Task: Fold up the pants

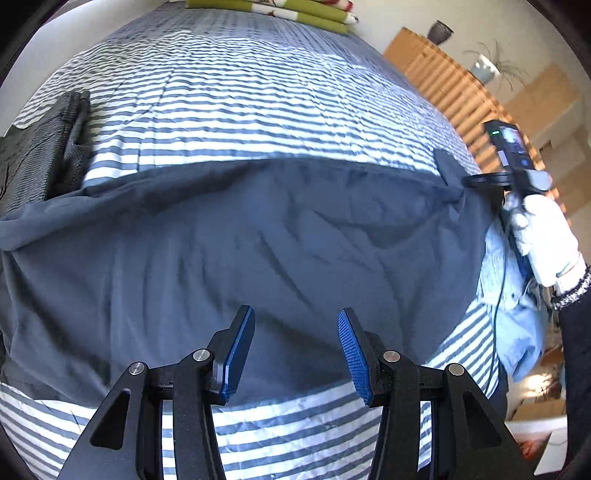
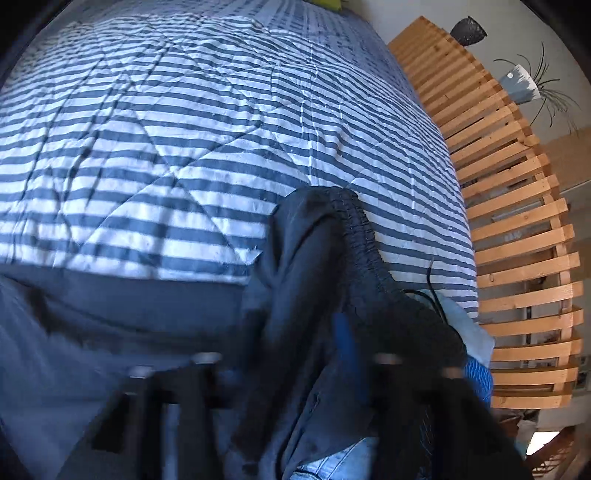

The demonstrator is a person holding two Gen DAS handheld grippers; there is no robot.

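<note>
Dark blue-grey pants (image 1: 240,236) lie spread across the striped bedspread (image 1: 240,103) in the left wrist view. My left gripper (image 1: 295,350) hovers open just above their near part, nothing between its blue pads. At the right, a white-gloved hand (image 1: 543,236) holds my right gripper (image 1: 476,181), shut on the pants' far right corner. In the right wrist view the pants' elastic waistband (image 2: 354,229) bunches up over the blurred right gripper (image 2: 317,362), with cloth pinched between its fingers. The rest of the pants (image 2: 110,325) stretch away to the left.
A dark folded garment (image 1: 40,155) lies at the bed's left edge. Light blue denim clothes (image 1: 517,306) are heaped at the right edge. A wooden slatted frame (image 2: 517,221) stands beside the bed. Green and red patterned pillows (image 1: 295,9) sit at the far end.
</note>
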